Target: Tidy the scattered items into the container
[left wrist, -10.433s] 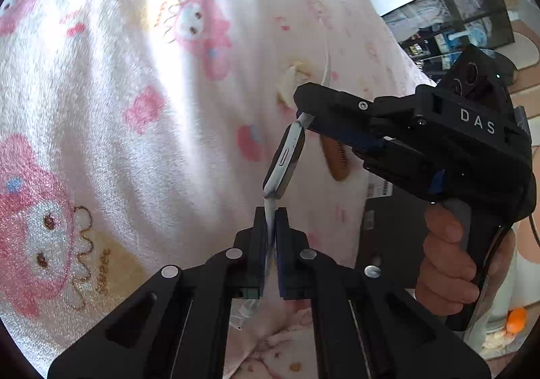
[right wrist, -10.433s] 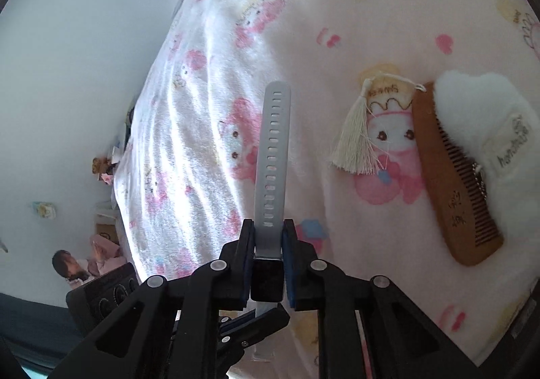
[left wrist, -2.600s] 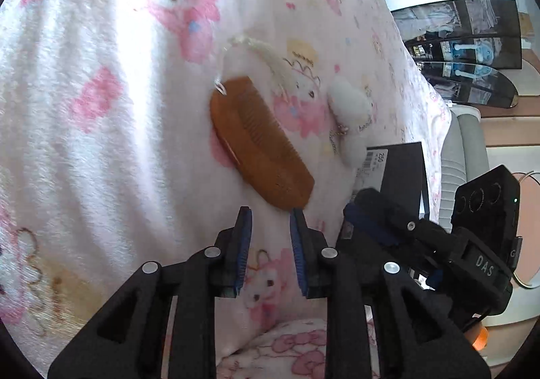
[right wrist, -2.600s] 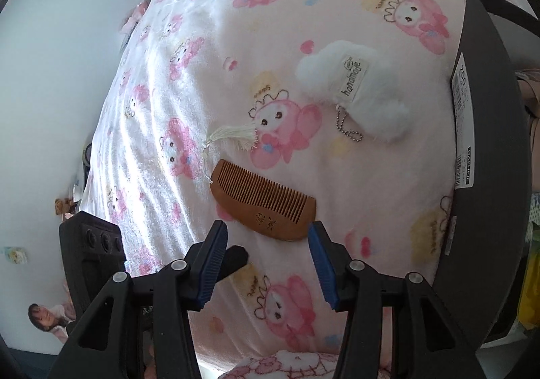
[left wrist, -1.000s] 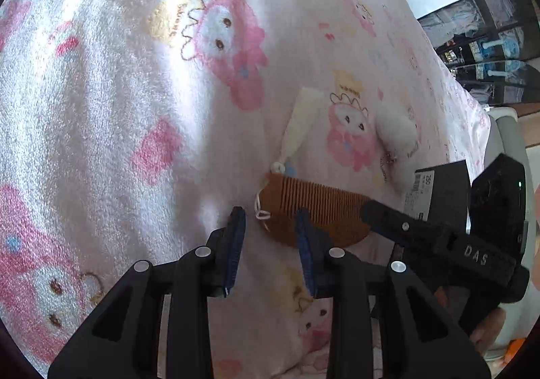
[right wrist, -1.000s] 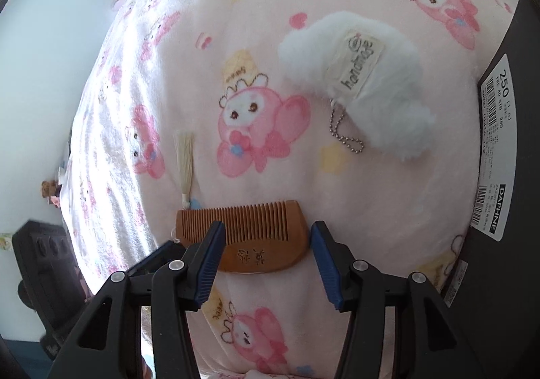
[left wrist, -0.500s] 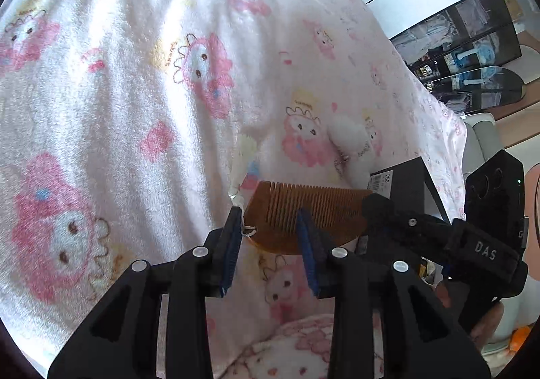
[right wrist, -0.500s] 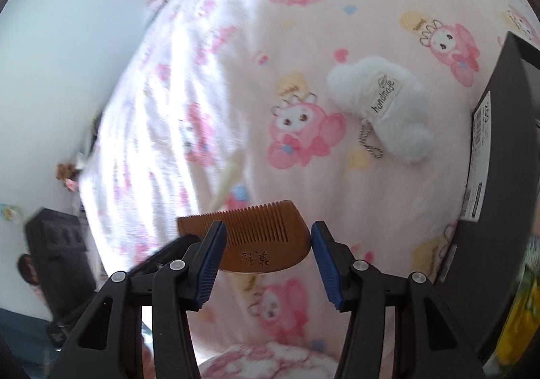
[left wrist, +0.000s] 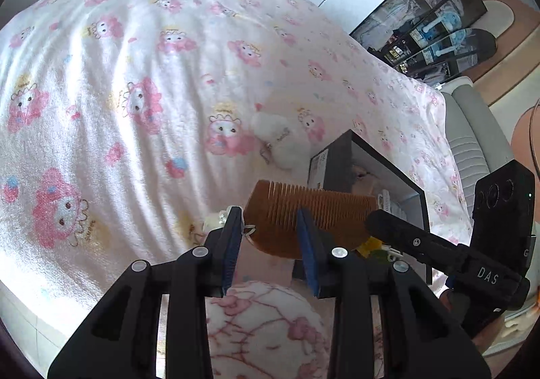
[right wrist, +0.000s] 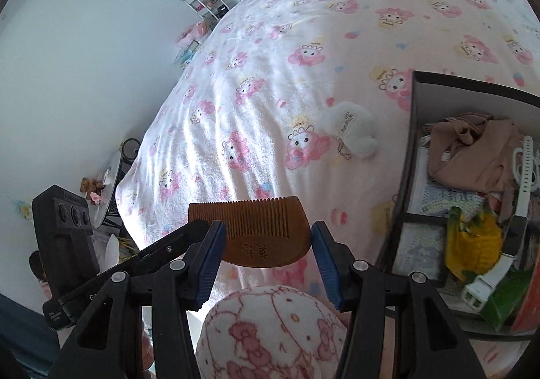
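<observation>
Surface: bed under a white fleece blanket printed with pink cartoon rabbits point(right wrist: 303, 41); shelving and a plain wall behind.
Landmark: black open-topped rectangular box point(right wrist: 410, 156) on the blanket, already holding cloth, a yellow knitted piece and a white strap.
Comb: brown wooden wide-tooth comb point(right wrist: 256, 230), lifted off the blanket, beside the box on its open-blanket side, teeth up.
Left gripper point(left wrist: 268, 237): fingers apart around the comb's tassel end; from these views I cannot tell if either pad touches it.
Right gripper point(right wrist: 265, 244): fingers spread wide, bracketing the comb's length; the comb spans almost the whole gap, firm contact not clear.
Pose: both tools aimed at the comb from opposite sides, crossing just short of the box.
Left out: white fluffy plush keychain point(right wrist: 351, 133), on the blanket beside the box's outer wall.
Risk: the hold looks marginal; a tilt on the way to the box could drop the comb onto the blanket, or the tassel point(left wrist: 212, 220) could snag a finger.
</observation>
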`<state>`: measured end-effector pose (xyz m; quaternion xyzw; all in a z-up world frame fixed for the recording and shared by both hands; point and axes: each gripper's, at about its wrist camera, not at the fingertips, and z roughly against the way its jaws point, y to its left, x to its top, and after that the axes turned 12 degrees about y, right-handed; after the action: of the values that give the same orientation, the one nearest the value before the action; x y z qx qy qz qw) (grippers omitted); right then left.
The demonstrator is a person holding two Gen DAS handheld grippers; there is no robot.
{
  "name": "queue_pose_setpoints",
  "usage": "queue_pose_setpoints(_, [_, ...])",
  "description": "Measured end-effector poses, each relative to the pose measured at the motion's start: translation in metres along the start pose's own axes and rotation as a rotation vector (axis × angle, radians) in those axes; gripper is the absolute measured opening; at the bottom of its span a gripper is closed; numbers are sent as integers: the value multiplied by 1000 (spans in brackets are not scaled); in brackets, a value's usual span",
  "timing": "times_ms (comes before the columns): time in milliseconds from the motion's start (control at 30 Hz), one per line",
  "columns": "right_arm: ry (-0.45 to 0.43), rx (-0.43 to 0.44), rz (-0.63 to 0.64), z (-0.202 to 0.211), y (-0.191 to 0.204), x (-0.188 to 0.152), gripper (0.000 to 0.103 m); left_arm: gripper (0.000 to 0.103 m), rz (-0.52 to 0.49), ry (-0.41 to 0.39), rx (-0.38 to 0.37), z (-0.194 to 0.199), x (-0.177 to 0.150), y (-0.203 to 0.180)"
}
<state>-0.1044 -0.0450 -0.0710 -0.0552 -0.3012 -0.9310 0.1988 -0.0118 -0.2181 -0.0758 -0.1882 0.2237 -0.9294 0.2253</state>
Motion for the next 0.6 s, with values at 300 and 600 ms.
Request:
queue_pose_setpoints(300, [-122,-25,-115,79,-68,-46,49,32,-183,45,-23,-26,-24,-101])
queue_pose_setpoints(600, [-237,-110,-221,144,-137,-80,49,32,-351,123,-90,-83,-36,-194])
